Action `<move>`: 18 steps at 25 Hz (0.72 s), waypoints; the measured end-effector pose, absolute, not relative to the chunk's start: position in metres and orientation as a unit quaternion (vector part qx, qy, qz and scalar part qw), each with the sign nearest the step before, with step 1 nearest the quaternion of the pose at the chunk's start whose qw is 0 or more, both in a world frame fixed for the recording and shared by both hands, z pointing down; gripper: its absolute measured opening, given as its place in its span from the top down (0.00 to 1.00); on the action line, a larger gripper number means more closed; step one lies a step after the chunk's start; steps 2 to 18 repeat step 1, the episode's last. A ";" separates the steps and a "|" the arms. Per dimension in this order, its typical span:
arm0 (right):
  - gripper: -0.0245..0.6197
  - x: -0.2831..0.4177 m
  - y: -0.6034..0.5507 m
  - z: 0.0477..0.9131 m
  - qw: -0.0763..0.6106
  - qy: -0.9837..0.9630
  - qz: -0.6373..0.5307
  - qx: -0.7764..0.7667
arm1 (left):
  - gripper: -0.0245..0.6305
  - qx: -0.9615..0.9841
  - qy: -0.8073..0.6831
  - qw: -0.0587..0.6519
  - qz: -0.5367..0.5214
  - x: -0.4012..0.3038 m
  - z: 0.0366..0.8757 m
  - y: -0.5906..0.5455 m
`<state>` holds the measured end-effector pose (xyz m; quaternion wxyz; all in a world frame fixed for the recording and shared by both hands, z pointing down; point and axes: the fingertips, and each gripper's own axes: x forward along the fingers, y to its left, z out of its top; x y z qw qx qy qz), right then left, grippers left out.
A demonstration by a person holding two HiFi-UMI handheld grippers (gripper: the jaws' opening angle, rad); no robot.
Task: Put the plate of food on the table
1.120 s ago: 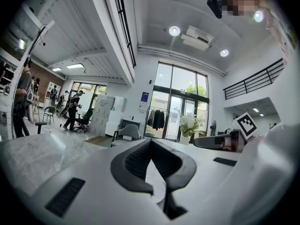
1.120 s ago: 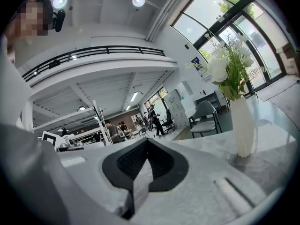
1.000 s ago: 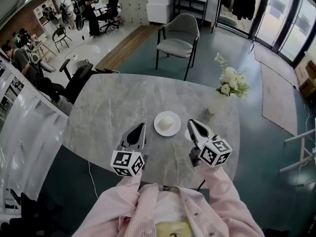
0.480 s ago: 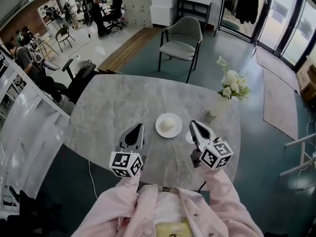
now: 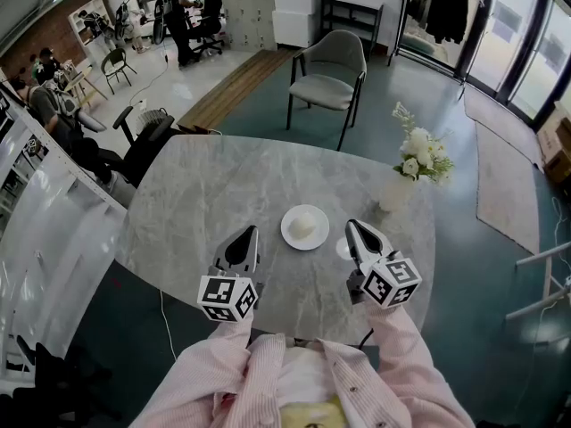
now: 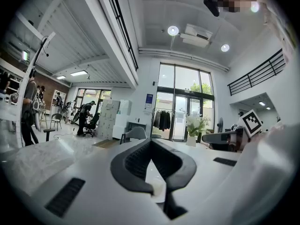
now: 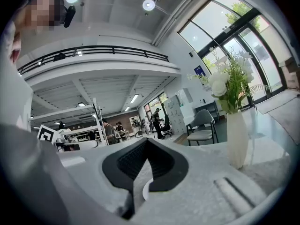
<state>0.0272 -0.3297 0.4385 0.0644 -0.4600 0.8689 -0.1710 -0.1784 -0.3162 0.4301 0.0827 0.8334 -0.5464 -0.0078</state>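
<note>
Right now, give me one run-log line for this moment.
plate of food: on table, not held | left gripper: shut, empty | right gripper: shut, empty

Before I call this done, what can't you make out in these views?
- Food on the plate: head view, too small; only a pale rounded lump.
- Small white disc beside the right gripper: head view, partly covered by that gripper; identity unclear.
- Table ahead: both gripper views, mostly blocked by each gripper's shut jaws.
</note>
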 end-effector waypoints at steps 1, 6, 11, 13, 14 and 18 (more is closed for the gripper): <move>0.95 0.028 -0.330 0.439 0.064 0.868 -0.171 -0.462 | 0.96 0.833 -0.547 0.083 -0.008 -0.179 0.430 -0.316; 0.95 0.028 -0.330 0.439 0.064 0.868 -0.171 -0.462 | 0.96 0.833 -0.547 0.083 -0.008 -0.179 0.430 -0.316; 0.95 0.028 -0.330 0.439 0.064 0.868 -0.171 -0.462 | 0.96 0.833 -0.547 0.083 -0.008 -0.179 0.430 -0.316; 0.95 0.028 -0.330 0.439 0.064 0.868 -0.171 -0.462 | 0.96 0.833 -0.547 0.083 -0.008 -0.179 0.430 -0.316; 0.95 0.028 -0.330 0.439 0.064 0.868 -0.171 -0.462 | 0.96 0.833 -0.547 0.083 -0.008 -0.179 0.430 -0.316; 0.95 0.028 -0.330 0.439 0.064 0.868 -0.171 -0.462 | 0.96 0.833 -0.547 0.083 -0.008 -0.179 0.430 -0.316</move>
